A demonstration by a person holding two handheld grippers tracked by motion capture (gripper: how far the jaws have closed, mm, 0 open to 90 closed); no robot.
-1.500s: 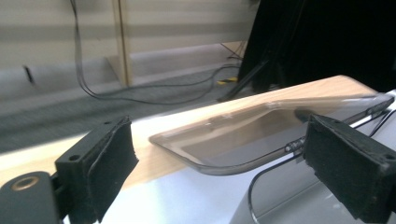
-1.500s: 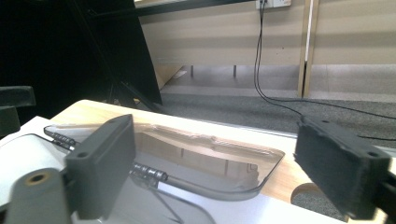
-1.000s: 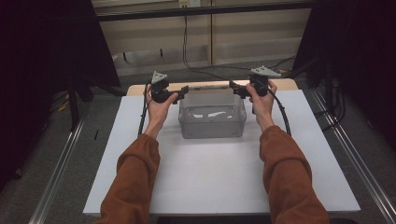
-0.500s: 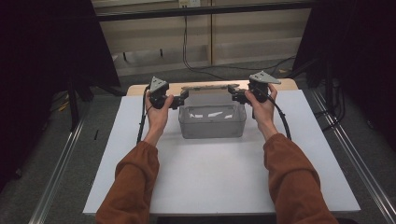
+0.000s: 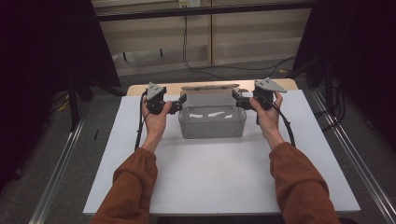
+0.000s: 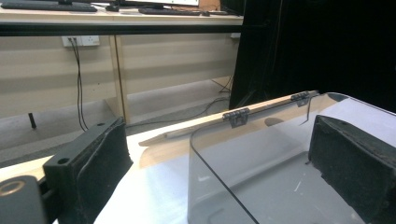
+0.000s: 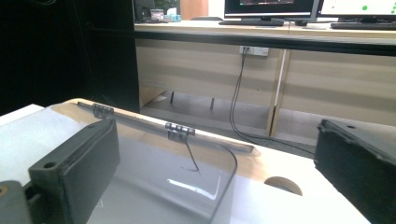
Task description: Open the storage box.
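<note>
A clear plastic box [image 5: 212,126] stands at the far middle of the white tabletop [image 5: 210,182], its hinged lid [image 5: 210,93] tipped open at the back. My left gripper [image 5: 180,103] is at the box's left end and my right gripper [image 5: 237,100] at its right end. In the left gripper view the left gripper [image 6: 217,144] is open and straddles the box wall [image 6: 261,177], one pad seen through the plastic. In the right gripper view the right gripper [image 7: 215,144] is open the same way over the box's end [image 7: 163,186]. Neither touches the wall.
A bare wooden strip [image 5: 140,88] runs behind the white top. Metal rails [image 5: 56,177] lie on the floor at both sides. Black curtains hang left and right, cables [image 5: 196,65] trail beyond, and a desk with monitors [image 7: 271,9] stands farther off.
Both hands have come slightly lower and nearer with their grippers, settling at the box's two ends. The box has not moved.
</note>
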